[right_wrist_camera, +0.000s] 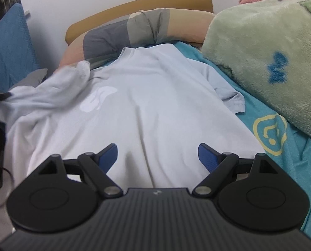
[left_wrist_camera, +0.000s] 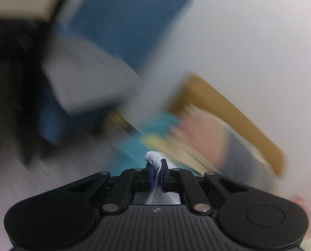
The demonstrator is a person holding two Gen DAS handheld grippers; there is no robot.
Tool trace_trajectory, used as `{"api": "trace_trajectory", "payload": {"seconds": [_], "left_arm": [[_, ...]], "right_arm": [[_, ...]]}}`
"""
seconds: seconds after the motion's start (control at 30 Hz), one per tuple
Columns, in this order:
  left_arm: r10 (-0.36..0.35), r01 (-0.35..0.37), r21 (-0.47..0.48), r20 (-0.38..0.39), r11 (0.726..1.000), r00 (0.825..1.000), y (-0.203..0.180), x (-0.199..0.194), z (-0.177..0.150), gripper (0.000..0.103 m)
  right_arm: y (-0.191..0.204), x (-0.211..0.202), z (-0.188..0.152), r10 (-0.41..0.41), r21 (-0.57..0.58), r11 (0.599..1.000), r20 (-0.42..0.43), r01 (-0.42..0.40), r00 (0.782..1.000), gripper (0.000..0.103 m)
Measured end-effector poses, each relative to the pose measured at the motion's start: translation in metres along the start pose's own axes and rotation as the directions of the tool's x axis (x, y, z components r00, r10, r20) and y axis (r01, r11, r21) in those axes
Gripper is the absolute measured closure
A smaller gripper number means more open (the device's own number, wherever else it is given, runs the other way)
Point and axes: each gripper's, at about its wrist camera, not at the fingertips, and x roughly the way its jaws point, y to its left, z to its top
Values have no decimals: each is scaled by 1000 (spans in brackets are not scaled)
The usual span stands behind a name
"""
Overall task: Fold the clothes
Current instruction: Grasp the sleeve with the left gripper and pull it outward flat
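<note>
One pale T-shirt (right_wrist_camera: 147, 96) spread on a teal bedsheet (right_wrist_camera: 281, 129), under two grippers.

White wall (right_wrist_camera: 72, 4) and mustard headboard (right_wrist_camera: 134, 6) stand far ahead of the right gripper (right_wrist_camera: 157, 154); a patchwork pillow (right_wrist_camera: 134, 31) lies past the shirt's collar, a green fleece blanket (right_wrist_camera: 260, 52) to its right. Its jaws are spread wide above the hem, touching nothing. The left gripper (left_wrist_camera: 156, 167), in a blurred view, pinches a bunch of shirt cloth between pressed-together pads (left_wrist_camera: 149, 174).
</note>
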Motion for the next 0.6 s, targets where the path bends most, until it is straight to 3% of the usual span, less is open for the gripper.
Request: {"api": "trace_trajectory", "payload": {"seconds": [0.07,0.13,0.2,0.3,0.4,0.53,0.6], "left_arm": [[151,-152,13,64,988,987,21,1,9,97],[245,-249,29,83,968,966,42,9,10,97],[263,-266,55,57,962,963,58,18,6,91],[303,-303,1,-23,953,953,76,30,-1,78],[299,-305,-52,-101,951,949,87,33,-7,53],[234,-232,27,-136,972,963,66,25,-17,43],[206,-195,87,-140,977,968,49,14,-22,31]], "right_arm": [[4,0,-1,3,-19,1000,3,-3,1000,18],[8,0,-2,5,-37,999,6,-5,1000,18],[11,0,-2,5,-50,999,8,-5,1000,17],[14,1,-2,3,-65,998,13,-3,1000,17],[16,2,-2,1,-76,997,15,0,1000,18],[17,3,-2,4,-79,997,16,-2,1000,18],[19,2,-1,13,-82,997,20,-11,1000,18]]}}
